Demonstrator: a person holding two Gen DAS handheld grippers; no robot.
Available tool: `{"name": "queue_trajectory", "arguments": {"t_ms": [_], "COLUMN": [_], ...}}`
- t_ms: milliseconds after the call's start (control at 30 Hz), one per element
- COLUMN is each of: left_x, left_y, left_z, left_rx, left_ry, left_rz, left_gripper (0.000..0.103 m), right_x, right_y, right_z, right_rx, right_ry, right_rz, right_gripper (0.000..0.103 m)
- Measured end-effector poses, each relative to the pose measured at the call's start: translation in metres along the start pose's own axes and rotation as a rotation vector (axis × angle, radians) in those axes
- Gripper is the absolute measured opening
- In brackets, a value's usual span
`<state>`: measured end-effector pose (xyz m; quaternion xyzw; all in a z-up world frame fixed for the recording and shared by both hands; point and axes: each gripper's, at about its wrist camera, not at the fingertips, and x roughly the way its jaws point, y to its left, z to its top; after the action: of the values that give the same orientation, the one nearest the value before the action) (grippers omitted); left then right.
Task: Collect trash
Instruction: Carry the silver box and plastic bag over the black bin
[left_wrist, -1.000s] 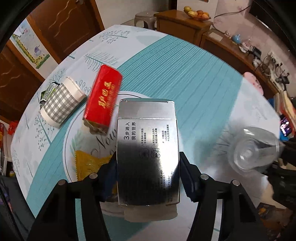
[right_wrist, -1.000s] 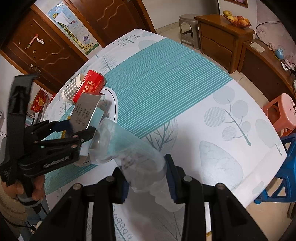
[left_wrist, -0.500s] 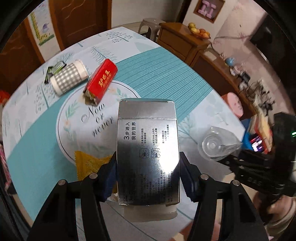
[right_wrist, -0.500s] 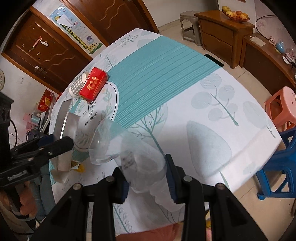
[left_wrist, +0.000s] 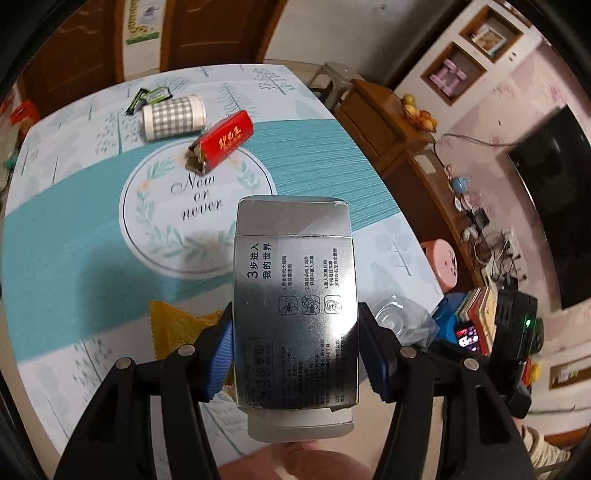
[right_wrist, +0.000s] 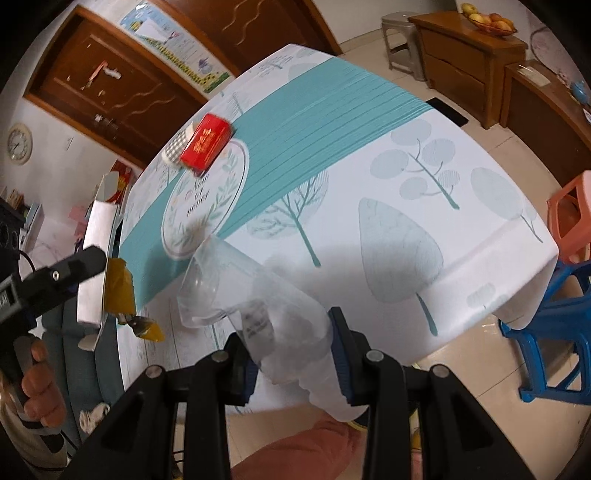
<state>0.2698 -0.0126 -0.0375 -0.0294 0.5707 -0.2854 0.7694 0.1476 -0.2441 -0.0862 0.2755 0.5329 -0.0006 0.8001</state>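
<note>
The left gripper (left_wrist: 295, 332) squeezes a shiny silver cardboard box (left_wrist: 295, 306) between its blue pads, held up over the near edge of the table (left_wrist: 74, 229). The right gripper (right_wrist: 293, 354) pinches a see-through plastic cup (right_wrist: 258, 306), tipped on its side and looking empty. On the white and teal tablecloth lie a crumpled yellow wrapper (left_wrist: 173, 325), an open red box (left_wrist: 223, 142) and a grey checked paper cup (left_wrist: 171, 116) on its side.

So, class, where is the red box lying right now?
The red box lies on the table's far side in the left wrist view, beside the checked paper cup.
</note>
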Motion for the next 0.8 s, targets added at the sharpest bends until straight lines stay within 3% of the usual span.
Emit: {"name": "queue_trajectory", "arguments": {"t_ms": [433,800], "left_x": [-0.014,0.008], "left_y": [-0.065,-0.119], "left_z": [-0.075,-0.164], "left_rx": [-0.015,-0.035], "left_ry": [-0.055,-0.02], "left_rz": [0.014,0.022], "left_gripper": [0.059,0.059], "right_x": [-0.033,-0.045], "right_y": [-0.039,-0.097], "right_z": [-0.048,-0.109], "right_rx": [-0.043,-0.019], "right_ry": [0.029,0.16], "right_rz": [0.056,0.059], "right_gripper": [0.034,0.034]}}
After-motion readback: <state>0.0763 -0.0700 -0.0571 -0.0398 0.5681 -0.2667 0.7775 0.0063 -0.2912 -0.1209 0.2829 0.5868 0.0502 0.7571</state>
